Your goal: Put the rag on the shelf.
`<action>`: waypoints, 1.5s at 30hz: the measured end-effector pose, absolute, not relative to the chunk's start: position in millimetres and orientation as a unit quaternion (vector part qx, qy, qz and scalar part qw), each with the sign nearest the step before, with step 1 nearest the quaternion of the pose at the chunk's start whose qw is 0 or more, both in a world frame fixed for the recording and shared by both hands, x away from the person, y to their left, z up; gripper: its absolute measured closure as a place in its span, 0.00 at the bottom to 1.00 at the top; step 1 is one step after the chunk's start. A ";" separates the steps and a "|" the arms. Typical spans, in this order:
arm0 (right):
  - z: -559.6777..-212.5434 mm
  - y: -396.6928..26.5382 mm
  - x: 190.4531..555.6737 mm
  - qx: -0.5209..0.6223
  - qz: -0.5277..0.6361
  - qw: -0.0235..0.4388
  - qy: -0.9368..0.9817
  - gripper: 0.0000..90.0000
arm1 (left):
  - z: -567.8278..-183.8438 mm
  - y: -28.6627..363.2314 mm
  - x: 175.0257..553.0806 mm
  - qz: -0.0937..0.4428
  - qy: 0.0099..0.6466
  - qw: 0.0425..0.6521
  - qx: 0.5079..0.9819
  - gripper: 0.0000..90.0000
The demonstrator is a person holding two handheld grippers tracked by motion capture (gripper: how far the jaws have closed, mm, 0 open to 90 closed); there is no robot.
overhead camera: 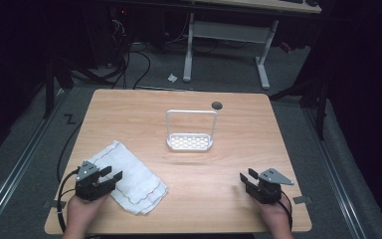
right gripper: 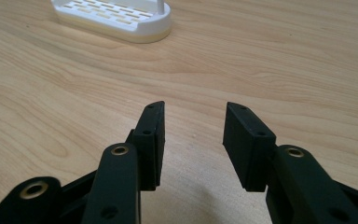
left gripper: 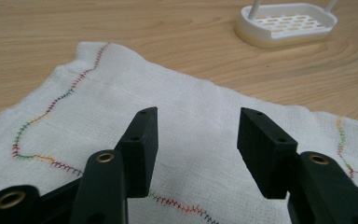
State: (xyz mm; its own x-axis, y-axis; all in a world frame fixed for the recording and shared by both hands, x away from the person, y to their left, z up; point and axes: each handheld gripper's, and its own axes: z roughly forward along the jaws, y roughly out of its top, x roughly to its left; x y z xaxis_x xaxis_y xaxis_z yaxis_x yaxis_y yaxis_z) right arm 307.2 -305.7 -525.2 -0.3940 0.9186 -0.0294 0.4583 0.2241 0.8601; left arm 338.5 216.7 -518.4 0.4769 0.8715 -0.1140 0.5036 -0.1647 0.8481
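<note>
A white folded cloth point(overhead camera: 129, 177) with wavy coloured stitching lies at the table's front left. My left gripper point(overhead camera: 110, 174) hovers over its near edge, open, with nothing between the jaws; in the left gripper view point(left gripper: 198, 133) the cloth point(left gripper: 191, 98) spreads under it. A white slotted rack point(overhead camera: 190, 142) with a tall wire loop handle stands at mid-table. My right gripper point(overhead camera: 246, 177) is held open above bare wood at the front right, empty point(right gripper: 195, 123). The rack's base point(right gripper: 116, 16) lies far ahead of it.
The wooden table point(overhead camera: 189, 209) has a dark round grommet point(overhead camera: 217, 105) near its far edge. Beyond it stand a white desk frame point(overhead camera: 226, 37) and floor cables point(overhead camera: 134, 59). Bare wood lies between the cloth and the right gripper.
</note>
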 end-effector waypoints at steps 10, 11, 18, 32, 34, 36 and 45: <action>-526.5 -316.8 299.9 0.486 0.419 0.268 0.719 0.65 | -517.8 209.3 343.0 0.219 0.465 0.443 0.735 0.54; -526.7 -317.0 300.4 0.485 0.418 0.269 0.719 0.65 | -517.3 209.9 342.8 0.219 0.469 0.442 0.733 0.53; -527.3 -313.7 303.0 0.477 0.418 0.266 0.726 0.65 | -516.5 216.5 341.4 0.200 0.490 0.436 0.728 0.95; -526.4 -312.9 302.7 0.478 0.426 0.259 0.723 0.65 | -536.9 141.2 328.2 0.145 0.392 0.397 0.817 1.00; -526.7 -311.4 303.1 0.478 0.426 0.256 0.724 0.65 | -537.8 122.8 322.5 0.128 0.364 0.406 0.828 1.00; -527.1 -309.6 303.6 0.475 0.426 0.255 0.726 0.65 | -539.6 99.2 314.6 0.096 0.355 0.427 0.826 1.00; -527.6 -294.1 302.9 0.461 0.426 0.245 0.739 0.66 | -538.7 25.2 300.4 0.080 0.218 0.422 0.877 1.00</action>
